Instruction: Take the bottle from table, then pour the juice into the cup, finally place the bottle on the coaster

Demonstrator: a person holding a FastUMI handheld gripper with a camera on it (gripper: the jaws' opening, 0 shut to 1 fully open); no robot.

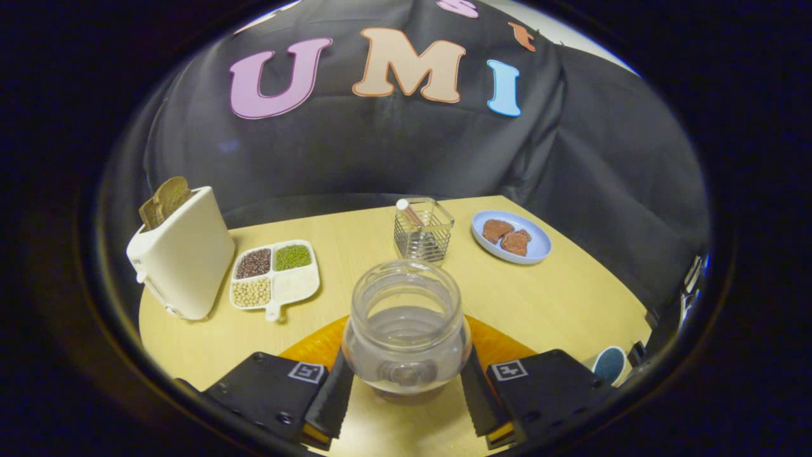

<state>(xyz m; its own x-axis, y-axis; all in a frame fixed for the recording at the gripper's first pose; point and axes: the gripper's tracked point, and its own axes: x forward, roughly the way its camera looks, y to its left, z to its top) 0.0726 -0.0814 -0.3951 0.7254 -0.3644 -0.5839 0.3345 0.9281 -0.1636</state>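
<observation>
The bottle [406, 327] stands upright on the table [545, 298], directly between the two fingers of the tongs [406, 397], its open mouth up and its long axis vertical, clear liquid filling roughly its lower half. The fingers [331, 397] flank its lower body, one on each side; they look very close to the glass, perhaps touching, but whether both press on it cannot be told, so the tongs read as spread to about the bottle's width around it, not surely clamped. An orange disc, likely the coaster [314, 348], lies on the table just behind the bottle's base and shows on both sides of it. A small blue-rimmed cup [610, 364] sits near the table's edge just beyond the right finger. So the pour would call for a swing to the right, and the set-down lies just ahead. Farther off stand a wire basket [424, 231], a plate [538, 244], a divided dish [298, 285] and a toaster [184, 260].
</observation>
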